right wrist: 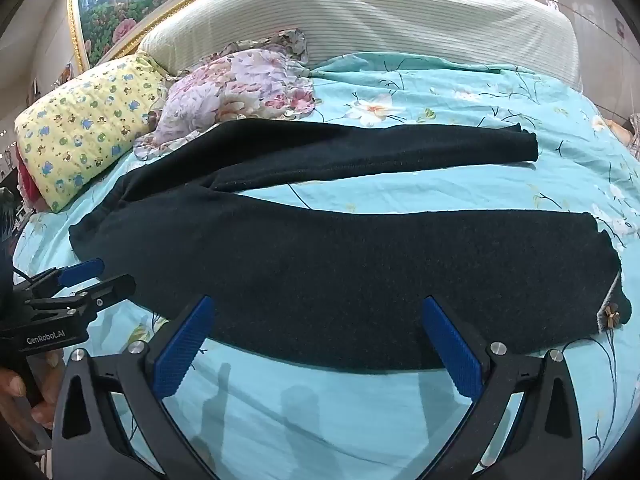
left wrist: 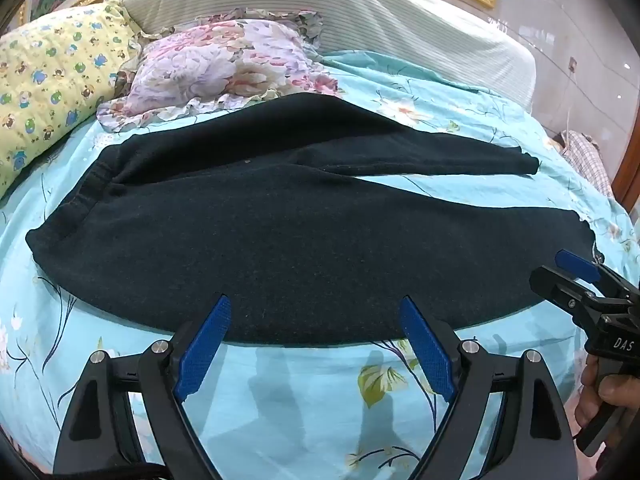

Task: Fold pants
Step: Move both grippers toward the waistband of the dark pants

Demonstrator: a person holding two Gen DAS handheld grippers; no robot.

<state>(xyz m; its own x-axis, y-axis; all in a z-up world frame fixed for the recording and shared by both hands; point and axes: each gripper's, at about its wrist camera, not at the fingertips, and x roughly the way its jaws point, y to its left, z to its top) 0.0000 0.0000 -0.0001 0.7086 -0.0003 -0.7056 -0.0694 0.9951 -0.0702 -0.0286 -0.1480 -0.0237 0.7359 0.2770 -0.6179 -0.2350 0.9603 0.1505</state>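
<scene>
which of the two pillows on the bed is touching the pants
The pink floral pillow: its frilled edge meets the far side of the black pants. The yellow cartoon-print pillow lies apart, further left.

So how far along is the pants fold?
Done: the pants lie flat across the bed, waistband toward the pillows, legs spread in a V. In hand: nothing; the left gripper and right gripper hover open at the near leg's edge, gripping no cloth. Left: every fold, starting with bringing one leg onto the other.
</scene>
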